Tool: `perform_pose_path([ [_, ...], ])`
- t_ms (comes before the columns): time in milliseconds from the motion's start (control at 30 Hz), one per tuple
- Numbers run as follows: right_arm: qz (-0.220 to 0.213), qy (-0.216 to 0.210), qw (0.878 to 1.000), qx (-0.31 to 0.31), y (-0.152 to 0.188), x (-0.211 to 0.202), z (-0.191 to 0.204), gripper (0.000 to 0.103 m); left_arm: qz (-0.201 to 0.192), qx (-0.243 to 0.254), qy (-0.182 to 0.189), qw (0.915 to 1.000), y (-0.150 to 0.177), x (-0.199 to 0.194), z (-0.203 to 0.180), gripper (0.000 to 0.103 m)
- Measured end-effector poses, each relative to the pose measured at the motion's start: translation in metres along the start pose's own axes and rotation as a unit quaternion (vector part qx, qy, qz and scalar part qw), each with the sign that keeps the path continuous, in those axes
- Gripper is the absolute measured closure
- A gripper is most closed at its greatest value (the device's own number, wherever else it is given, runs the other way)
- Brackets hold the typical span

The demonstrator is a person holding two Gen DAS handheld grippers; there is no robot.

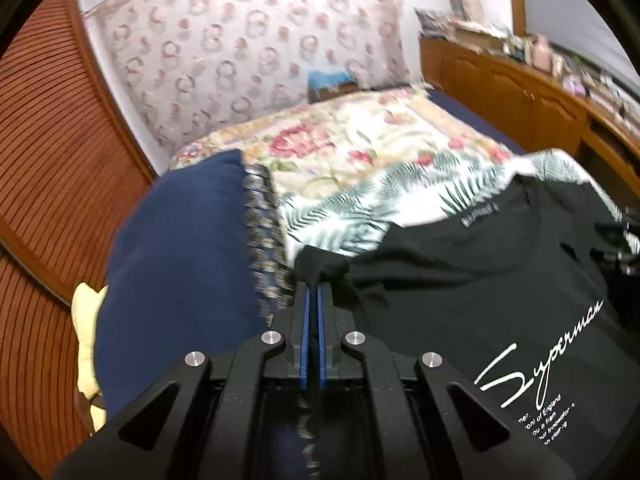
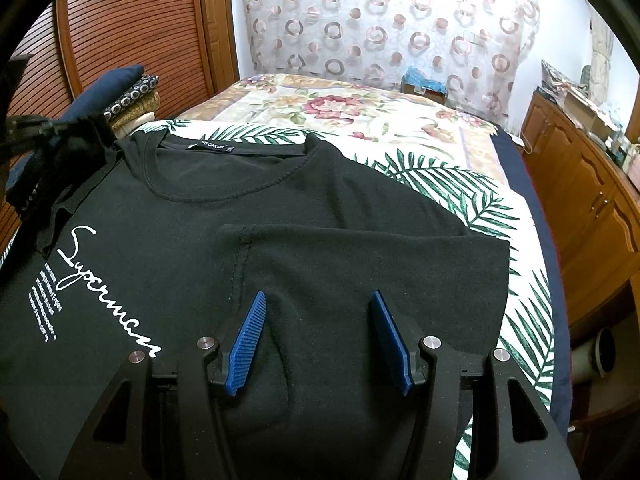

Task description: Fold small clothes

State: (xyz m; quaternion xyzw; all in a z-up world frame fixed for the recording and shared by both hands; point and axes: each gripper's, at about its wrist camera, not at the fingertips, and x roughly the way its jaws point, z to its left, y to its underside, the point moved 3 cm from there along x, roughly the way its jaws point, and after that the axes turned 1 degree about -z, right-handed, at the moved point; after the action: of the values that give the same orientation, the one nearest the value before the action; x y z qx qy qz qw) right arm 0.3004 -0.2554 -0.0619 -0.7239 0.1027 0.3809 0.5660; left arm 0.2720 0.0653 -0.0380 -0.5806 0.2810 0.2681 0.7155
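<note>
Black cotton, a T-shirt (image 2: 248, 200) lies face up on a palm-leaf sheet (image 2: 460, 188) spread over the bed (image 2: 320, 100), collar toward the far end. One sleeve (image 2: 360, 256) is folded in across the chest. White script on the front reads "Superman", with small lines of print under it, too fine to read except "of England". A neck label (image 2: 208, 145) carries white letters I cannot make out.

Left tool (image 1: 313, 280): blue pads pressed together, pinching a bunch of the shirt's fabric at its other sleeve. Right tool (image 2: 318, 336): pads (image 2: 248, 336) apart, gripping nothing, poised over the folded sleeve.

Beside the left tool a navy cushion (image 1: 180, 260) and a patterned cloth (image 1: 264, 240) crowd the shirt's edge; something yellow (image 1: 86, 340) sits behind. A floral bedspread (image 1: 360, 136), ring-print curtain (image 2: 380, 20), louvred doors (image 2: 132, 20) and a cluttered wooden cabinet (image 2: 580, 184) lie beyond.
</note>
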Motion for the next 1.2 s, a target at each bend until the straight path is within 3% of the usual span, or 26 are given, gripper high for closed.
perform_pose_path([
  [133, -0.002, -0.01, 1.0, 0.011, 0.0, -0.002, -0.004, 0.046, -0.014, -0.018, 0.005, 0.9997, -0.001, -0.004, 0.014, 0.099],
  [600, 0.013, 0.046, 0.997, 0.064, -0.007, -0.005, -0.079, 0.046, -0.026, -0.023, 0.023, 0.9991, 0.008, -0.005, 0.011, 0.099],
  [933, 0.014, 0.052, 0.995, 0.086, -0.017, 0.015, -0.088, 0.046, -0.027, -0.025, 0.029, 0.9989, 0.012, -0.006, 0.011, 0.099],
  [1000, 0.01, 0.047, 0.996, 0.076, -0.017, 0.015, -0.081, 0.055, -0.031, -0.025, 0.043, 0.9983, 0.014, -0.007, 0.009, 0.099],
  [1133, 0.004, 0.022, 0.999, 0.04, -0.015, 0.016, -0.069, 0.089, -0.044, -0.024, 0.049, 0.9975, 0.017, -0.016, 0.0, 0.099],
  [1200, 0.005, 0.011, 1.0, 0.029, -0.015, 0.016, -0.061, 0.094, -0.054, -0.028, 0.055, 0.9966, 0.019, -0.026, -0.003, 0.099],
])
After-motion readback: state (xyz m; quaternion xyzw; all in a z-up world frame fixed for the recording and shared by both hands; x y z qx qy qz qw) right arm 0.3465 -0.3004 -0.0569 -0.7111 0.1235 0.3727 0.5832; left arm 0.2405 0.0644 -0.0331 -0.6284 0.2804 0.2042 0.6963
